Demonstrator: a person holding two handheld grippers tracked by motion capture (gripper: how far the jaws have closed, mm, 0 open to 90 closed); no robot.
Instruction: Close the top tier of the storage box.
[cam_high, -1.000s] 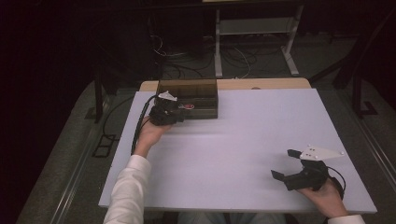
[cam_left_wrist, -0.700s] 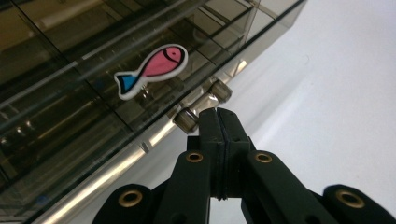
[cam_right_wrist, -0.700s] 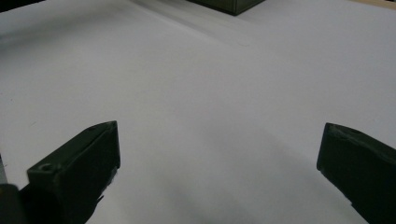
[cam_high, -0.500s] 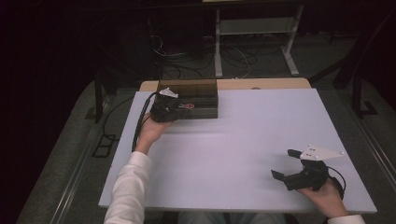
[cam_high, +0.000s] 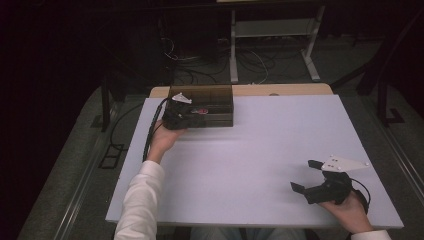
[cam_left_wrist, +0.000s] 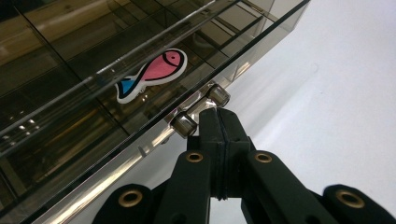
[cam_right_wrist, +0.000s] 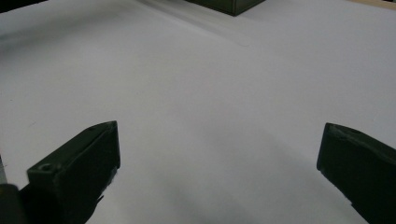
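I have the left tongs (cam_left_wrist: 218, 116) pressed together, their tips right against the small clear handle (cam_left_wrist: 201, 109) on the lid edge of the smoky box (cam_high: 202, 105); whether the pads actually pinch that handle I cannot tell, since the tips look closed on each other just below it. The smoky box sits at the far edge of the white counter (cam_high: 260, 150), left of its middle, and everything else I place against it. Through its tinted lid I see dividers that split the inside into several compartments, and a pink and blue fish sticker (cam_left_wrist: 152, 74) lies on the lid close behind the handle. The contents of the compartments are too dark for me to make out. My left hand (cam_high: 162, 140) reaches in from the near side of the box, with the left tongs (cam_high: 180, 117) at its front left corner. The right tongs (cam_high: 305, 177) rest well apart from the box, at the near right part of the counter, held by my right hand (cam_high: 350, 210), jaws spread wide with only bare counter between them. In the right gripper view a corner of the box shows at the top, far off.
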